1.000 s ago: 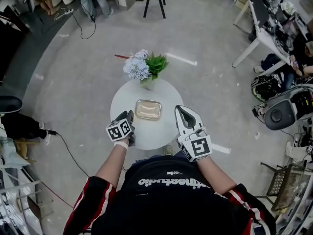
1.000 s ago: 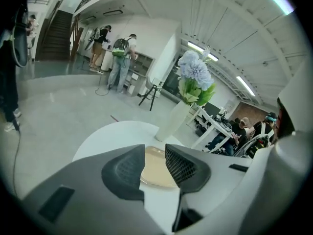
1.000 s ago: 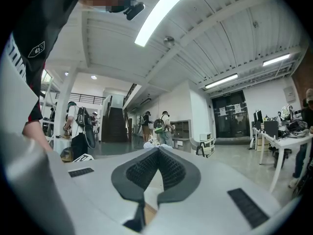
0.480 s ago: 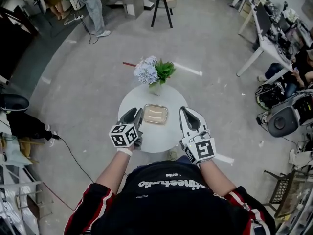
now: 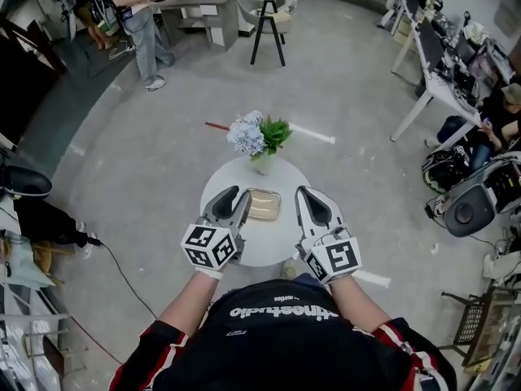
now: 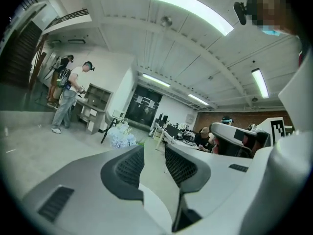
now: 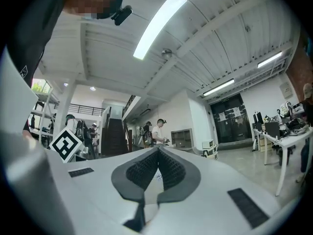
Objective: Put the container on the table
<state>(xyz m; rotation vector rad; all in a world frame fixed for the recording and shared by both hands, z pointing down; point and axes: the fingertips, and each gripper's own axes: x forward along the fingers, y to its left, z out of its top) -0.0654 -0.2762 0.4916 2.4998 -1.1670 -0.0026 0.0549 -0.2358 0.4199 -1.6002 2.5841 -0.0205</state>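
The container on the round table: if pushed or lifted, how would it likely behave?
The container looks shallow and flat-bottomed, so a push would probably slide it across the table rather than tip it. It seems small and likely light, though its material cannot be told from here.

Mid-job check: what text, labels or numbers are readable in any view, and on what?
"...nestudio", upside down, white on the person's black shirt; its start is unclear.
Small word beside it: maybe "motion", blurred.
Cubes on left gripper and right gripper: square patterns only, no letters.
Papers on the dark door: too small to read.
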